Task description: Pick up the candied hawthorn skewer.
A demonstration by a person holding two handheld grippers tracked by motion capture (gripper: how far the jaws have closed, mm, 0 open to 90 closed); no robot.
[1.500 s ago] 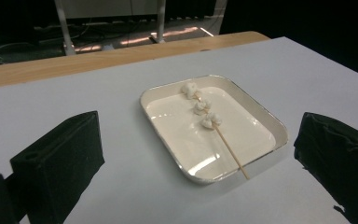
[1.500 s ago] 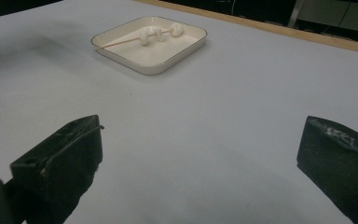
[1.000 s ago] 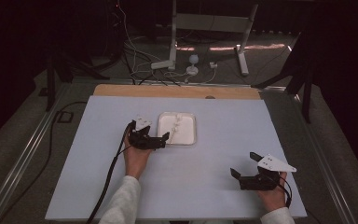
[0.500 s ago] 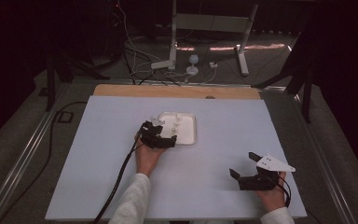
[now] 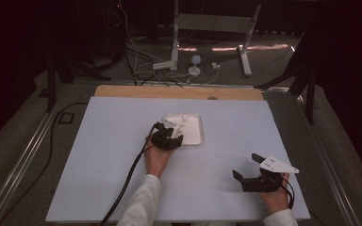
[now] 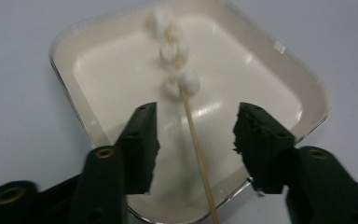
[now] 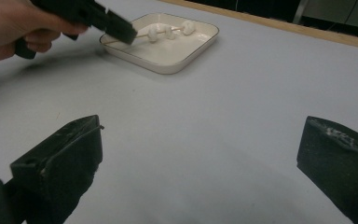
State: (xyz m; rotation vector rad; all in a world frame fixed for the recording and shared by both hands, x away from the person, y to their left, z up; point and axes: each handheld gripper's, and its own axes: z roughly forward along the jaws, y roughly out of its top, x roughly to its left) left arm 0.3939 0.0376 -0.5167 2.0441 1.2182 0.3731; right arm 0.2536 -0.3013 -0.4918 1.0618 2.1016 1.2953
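I have the left gripper (image 6: pixel 193 140) over the near edge of the white tray (image 6: pixel 74 51), its jaws just closing but not yet touching; the skewer (image 6: pixel 198 144) runs between them, its white balls ahead. My right gripper (image 7: pixel 200 163) rests released, well apart.

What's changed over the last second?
The left gripper moved right, over the near edge of the tray, and its jaws have been closing around the skewer without touching it yet. The right gripper, tray and skewer stayed put.
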